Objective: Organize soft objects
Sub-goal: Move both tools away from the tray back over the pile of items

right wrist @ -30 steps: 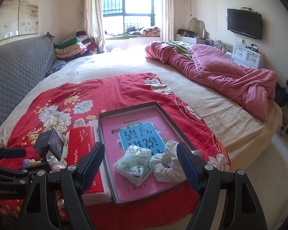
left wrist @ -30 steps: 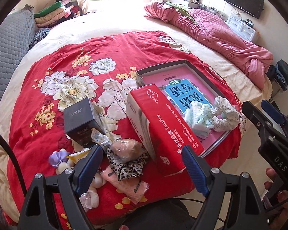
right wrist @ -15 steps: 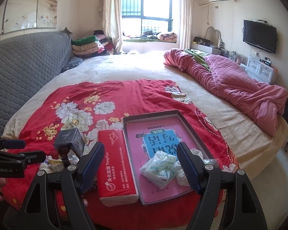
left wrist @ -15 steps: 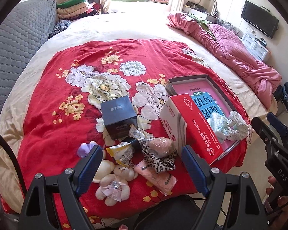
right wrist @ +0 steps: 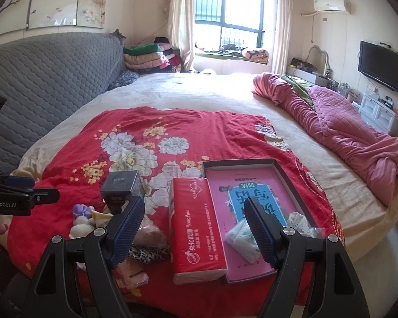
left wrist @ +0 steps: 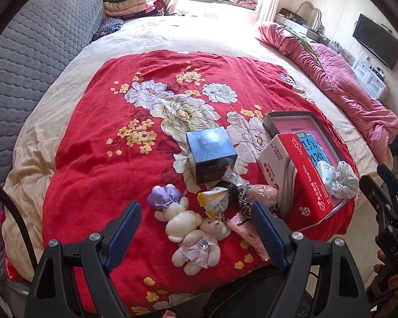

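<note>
i see a wide bed (right wrist: pixel 204 92) with a red floral blanket (left wrist: pixel 114 164) spread over its near part and a pink quilt (right wrist: pixel 339 129) bunched along its far right side; a grey padded headboard (right wrist: pixel 47 76) runs along the left. all the task things sit on the near edge of the blanket.

the biggest container is one shallow dark-rimmed tray (right wrist: pixel 291 177) with a pink printed bottom. inside it, at the near end, i count two soft things: a white-green wrapped pack (right wrist: pixel 238 238) and a pale frilly scrunchie (left wrist: pixel 343 179), touching each other.

one red tissue pack (right wrist: pixel 193 222) lies just left of the tray, right against its rim, and it stands between the tray and the loose pile. one dark blue box (left wrist: pixel 212 153) sits upright left of that.

in front of the box is the pile: two small white plush bears (left wrist: pixel 188 228) lying together, one with a purple hat, the other in a lilac dress; one yellow-white wrapper (left wrist: pixel 215 202); one leopard-print scrunchie (right wrist: pixel 148 253) with a pinkish round thing (left wrist: pixel 262 192) on it; one flat pink packet (left wrist: pixel 248 232).

my left gripper (left wrist: pixel 196 235) hangs over the bears with its fingers spread apart and nothing between them. my right gripper (right wrist: pixel 193 225) is above the tissue pack, fingers likewise wide and empty.
</note>
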`<state>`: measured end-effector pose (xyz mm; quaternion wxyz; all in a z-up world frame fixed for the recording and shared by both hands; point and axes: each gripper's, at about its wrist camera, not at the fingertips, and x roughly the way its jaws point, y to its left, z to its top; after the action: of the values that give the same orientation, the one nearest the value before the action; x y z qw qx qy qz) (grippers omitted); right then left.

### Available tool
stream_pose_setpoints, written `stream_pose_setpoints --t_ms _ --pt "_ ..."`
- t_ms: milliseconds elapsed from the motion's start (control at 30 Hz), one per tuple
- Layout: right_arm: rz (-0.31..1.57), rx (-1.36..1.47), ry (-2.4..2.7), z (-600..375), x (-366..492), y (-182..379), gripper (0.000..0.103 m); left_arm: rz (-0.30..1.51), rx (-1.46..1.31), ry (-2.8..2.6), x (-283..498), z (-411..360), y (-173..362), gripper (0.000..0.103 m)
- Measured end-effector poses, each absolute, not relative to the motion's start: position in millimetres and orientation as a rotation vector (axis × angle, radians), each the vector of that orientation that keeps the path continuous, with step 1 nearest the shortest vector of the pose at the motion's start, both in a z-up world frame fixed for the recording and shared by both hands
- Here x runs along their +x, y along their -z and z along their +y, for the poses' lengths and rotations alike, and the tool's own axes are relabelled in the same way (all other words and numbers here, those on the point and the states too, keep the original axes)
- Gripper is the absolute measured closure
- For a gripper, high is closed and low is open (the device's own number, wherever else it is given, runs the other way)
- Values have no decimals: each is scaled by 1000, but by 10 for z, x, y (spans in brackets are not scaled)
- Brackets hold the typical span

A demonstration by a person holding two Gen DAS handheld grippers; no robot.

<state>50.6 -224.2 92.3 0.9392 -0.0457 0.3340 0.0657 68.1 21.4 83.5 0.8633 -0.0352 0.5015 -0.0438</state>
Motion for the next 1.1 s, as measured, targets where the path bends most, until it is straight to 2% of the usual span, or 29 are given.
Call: stream_pose_setpoints --t_ms 567,900,1100 --pt "735 -122 -257 -1899 461 -769 25 1105 -102 71 540 474 -560 19" --pt "875 -202 -404 -1560 453 -392 25 1179 -106 98 508 448 -204 19" --pt "1005 -308 -453 -1348 436 15 24 1238 -112 106 526 442 63 19"
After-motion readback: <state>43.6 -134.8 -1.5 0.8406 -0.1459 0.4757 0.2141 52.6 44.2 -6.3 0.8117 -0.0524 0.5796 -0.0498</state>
